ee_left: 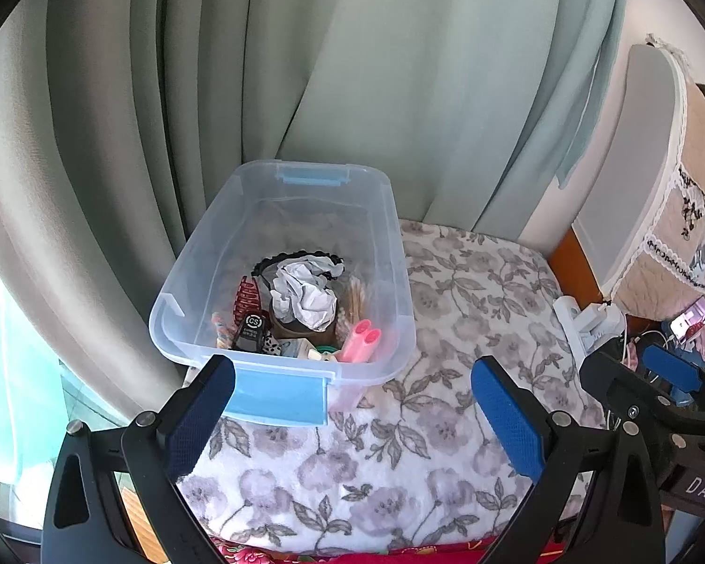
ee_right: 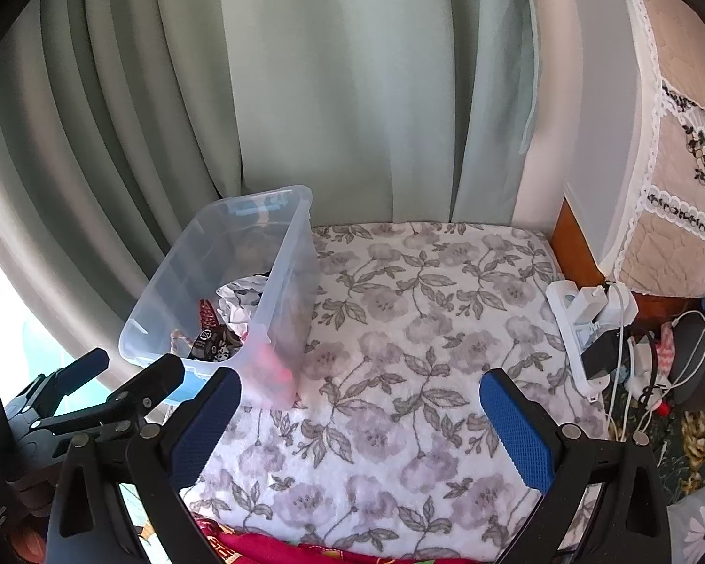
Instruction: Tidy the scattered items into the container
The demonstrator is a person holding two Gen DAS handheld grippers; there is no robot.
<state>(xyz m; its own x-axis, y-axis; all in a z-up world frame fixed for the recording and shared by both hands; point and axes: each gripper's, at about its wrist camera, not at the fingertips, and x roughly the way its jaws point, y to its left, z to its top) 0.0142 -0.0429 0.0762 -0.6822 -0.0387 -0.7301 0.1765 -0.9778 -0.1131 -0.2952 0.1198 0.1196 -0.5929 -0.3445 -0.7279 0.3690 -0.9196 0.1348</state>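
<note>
1. Nearest the lens, lower part of the left wrist view: left claw [ee_left: 352, 399] released, blue pads spread wide, nothing between them, hovering over the floral blanket [ee_left: 446, 329].
2. Just beyond its left pad, centre-left of the same view: clear plastic container [ee_left: 202, 244] with a blue latch at each short end, resting on the blanket against the pale green curtain [ee_left: 352, 70].
3. Inside the container, bunched at its near end, left to right: striped candy stick [ee_left: 221, 329], dark red hair clip [ee_left: 246, 298], black case with a round logo [ee_left: 251, 331], crumpled white paper [ee_left: 301, 296] on a brown round item, black scalloped headband [ee_left: 301, 256] behind it, bundle of wooden sticks [ee_left: 355, 298], pink two-tube item [ee_left: 364, 340].
4. Right edge of that view: white power strip [ee_left: 587, 324] with plugs and cables beside the blanket.
5. Right wrist view, bottom: right claw [ee_right: 359, 399] likewise released and empty over the blanket, container at centre-left, left claw at lower left beside it.
6. Blanket surface bare of loose items in both views.
</note>
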